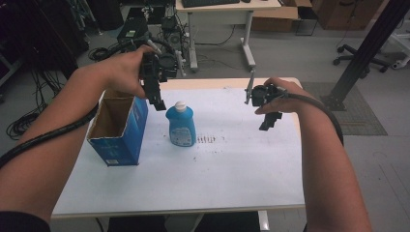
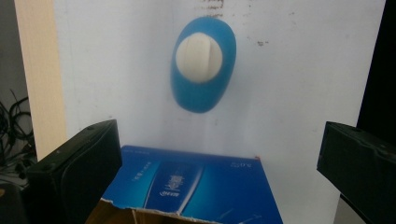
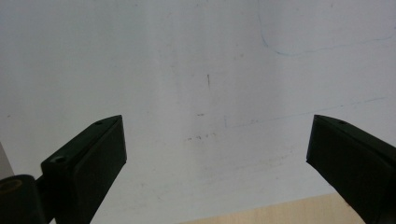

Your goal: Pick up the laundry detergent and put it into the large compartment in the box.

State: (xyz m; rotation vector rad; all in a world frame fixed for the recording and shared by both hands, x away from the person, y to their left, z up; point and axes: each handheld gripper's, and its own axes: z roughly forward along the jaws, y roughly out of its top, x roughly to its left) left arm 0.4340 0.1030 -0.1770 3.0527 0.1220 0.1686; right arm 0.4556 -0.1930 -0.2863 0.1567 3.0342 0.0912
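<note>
Item: blue bottle point(image 1: 182, 126) with a white cap point(image 1: 180, 106), standing upright on the white table point(image 1: 232, 164), just right of the box and left of a row of small dark marks point(image 1: 207, 139). In the left gripper view the bottle point(image 2: 203, 65) is showing from above, cap point(image 2: 199, 57) toward the camera.

Item: blue cardboard box point(image 1: 118, 128), open at the top, sitting at the table's left edge, close beside the bottle but not touching it. Its torn upper rim point(image 2: 187, 215) is lying low between the left jaws.

Item: left gripper point(image 1: 155, 99), hanging in the air above the gap between box and bottle, jaws spread wide, holding nothing.

Item: right gripper point(image 1: 270, 121), hovering over the right part of the table, well apart from the bottle, jaws spread wide, gripping nothing; bare tabletop point(image 3: 201, 70) is lying beneath it.
</note>
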